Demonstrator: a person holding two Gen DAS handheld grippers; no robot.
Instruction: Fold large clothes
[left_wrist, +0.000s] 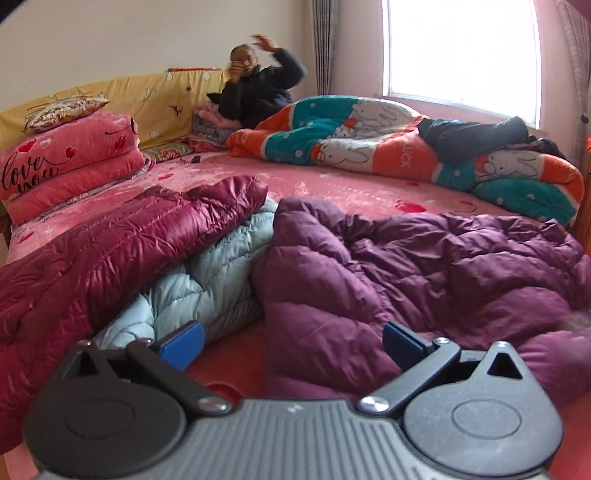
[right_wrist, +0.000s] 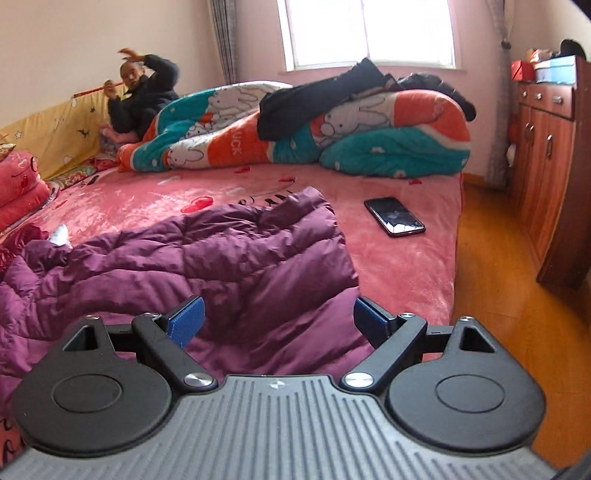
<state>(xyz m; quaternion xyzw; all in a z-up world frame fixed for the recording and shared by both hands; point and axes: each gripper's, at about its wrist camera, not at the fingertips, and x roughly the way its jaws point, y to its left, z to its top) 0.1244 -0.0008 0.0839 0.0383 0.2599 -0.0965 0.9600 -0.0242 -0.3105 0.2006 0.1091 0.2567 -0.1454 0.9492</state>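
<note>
The crumpled purple quilted down jacket (left_wrist: 424, 273) lies spread across the near part of the pink plush bed cover (left_wrist: 332, 184), rumpled and unfolded, its edge reaching toward the foot of the bed. Just beside it, on its left, a pale blue quilted jacket (left_wrist: 207, 273) lies partly under a shiny maroon puffer jacket (left_wrist: 110, 240). The left gripper (left_wrist: 291, 341) hovers low over the seam between the blue and purple garments, blue pads spread wide, holding nothing. The right gripper (right_wrist: 279, 317) hangs above the purple jacket's near right part, its pads likewise spread and empty. A black smartphone (right_wrist: 394, 216) lies face up on the cover, apart from the jacket's right edge. Farther back, an orange and teal rabbit-print quilt (right_wrist: 295, 129) is heaped with dark clothing (right_wrist: 314, 92) on top. A person in a dark coat (left_wrist: 258, 92) reclines in the far corner, one hand raised. Folded pink blankets (left_wrist: 70, 158) are stacked at the left.
</note>
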